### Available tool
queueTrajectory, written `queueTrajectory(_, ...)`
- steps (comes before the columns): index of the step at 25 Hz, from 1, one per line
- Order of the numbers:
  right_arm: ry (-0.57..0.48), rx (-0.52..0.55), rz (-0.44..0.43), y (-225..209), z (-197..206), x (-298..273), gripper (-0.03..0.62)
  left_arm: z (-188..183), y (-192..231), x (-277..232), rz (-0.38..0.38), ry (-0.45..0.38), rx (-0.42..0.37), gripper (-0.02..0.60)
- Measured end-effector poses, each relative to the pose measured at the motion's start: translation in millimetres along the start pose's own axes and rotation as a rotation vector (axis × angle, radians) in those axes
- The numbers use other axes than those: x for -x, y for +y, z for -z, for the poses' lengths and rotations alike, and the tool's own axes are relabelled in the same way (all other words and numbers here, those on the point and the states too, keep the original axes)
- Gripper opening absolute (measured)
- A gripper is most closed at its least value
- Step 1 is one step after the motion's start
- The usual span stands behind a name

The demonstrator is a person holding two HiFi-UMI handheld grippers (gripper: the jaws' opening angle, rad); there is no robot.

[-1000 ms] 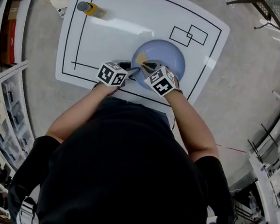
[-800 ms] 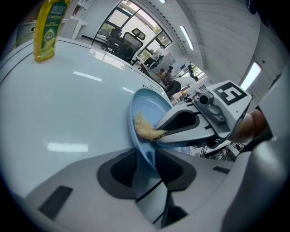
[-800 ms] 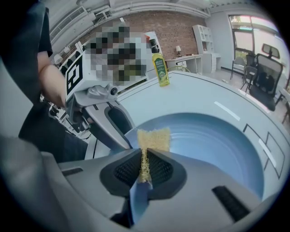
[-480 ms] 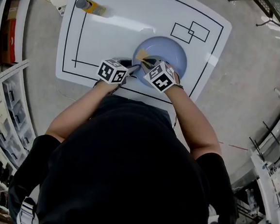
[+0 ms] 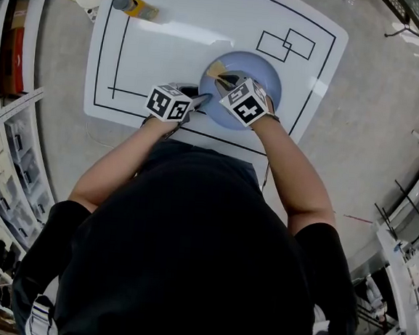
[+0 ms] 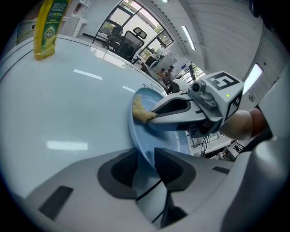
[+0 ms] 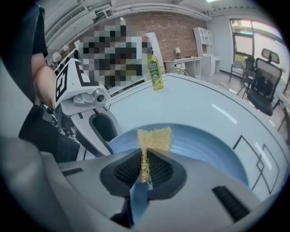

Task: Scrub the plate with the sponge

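Plate [image 5: 258, 69] first: it's a pale blue one, sitting on the white table [image 5: 169, 50] near the edge closest to the person, inside the black outline drawn there. It looks stiff, smooth and glazed, so I'd expect it to skate around on that slick tabletop if nobody steadies it, and to chip if it were knocked off. The raised rim is the sensible place to hold it, and that's where it is held.

The left gripper [image 6: 145, 156] has the near-left rim between its jaws. They stand fairly wide and have just been closing, and the pads look to me as if they are pressing on the rim from both sides.

The sponge [image 7: 155, 138] is yellow, soft and light. It's squashed thin where it's pinched and fans out beyond that. The right gripper [image 7: 144, 170] has its jaws nearly together on it, with the free end sticking out past the tips and lying on the plate's inner surface, towards the left side. I'd say scrubbing is under way, with most of the plate yet to be covered.

A yellow soap bottle [image 5: 136, 8] lies at the table's far left corner, well apart from all this.
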State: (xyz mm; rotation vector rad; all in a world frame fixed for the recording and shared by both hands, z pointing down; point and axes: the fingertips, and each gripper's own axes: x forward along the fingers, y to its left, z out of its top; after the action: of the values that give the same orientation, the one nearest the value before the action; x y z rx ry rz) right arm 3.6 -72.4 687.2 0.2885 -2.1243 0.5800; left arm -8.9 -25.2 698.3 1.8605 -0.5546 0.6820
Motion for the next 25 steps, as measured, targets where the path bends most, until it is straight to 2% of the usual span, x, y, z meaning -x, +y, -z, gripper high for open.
queueTrajectory(7, -0.014, -0.089, 0.063, -34.0, 3.3, 10.5, 0.031, -2.1, 1.7, -0.9, 0.001, -0.004, 0.006, 0.117)
queueTrajectory(10, 0.001, -0.094, 0.095, -46.1, 7.6, 16.6, 0.031, -2.7, 1.4, -0.9, 0.003, -0.010, 0.014, 0.114)
queueTrajectory(15, 0.054, -0.114, 0.157, -65.4, 24.2, 31.8, 0.031, -4.3, 3.0, -0.7, -0.011, -0.030, 0.065, 0.103)
queueTrajectory(18, 0.099, -0.123, 0.191, -72.0, 39.2, 41.0, 0.031, -6.4, 4.3, -0.2, -0.018, -0.040, 0.064, 0.098)
queueTrajectory(25, 0.193, -0.154, 0.232, -69.5, 73.1, 59.5, 0.034, -9.5, 9.1, 1.7, -0.061, -0.071, 0.123, 0.070)
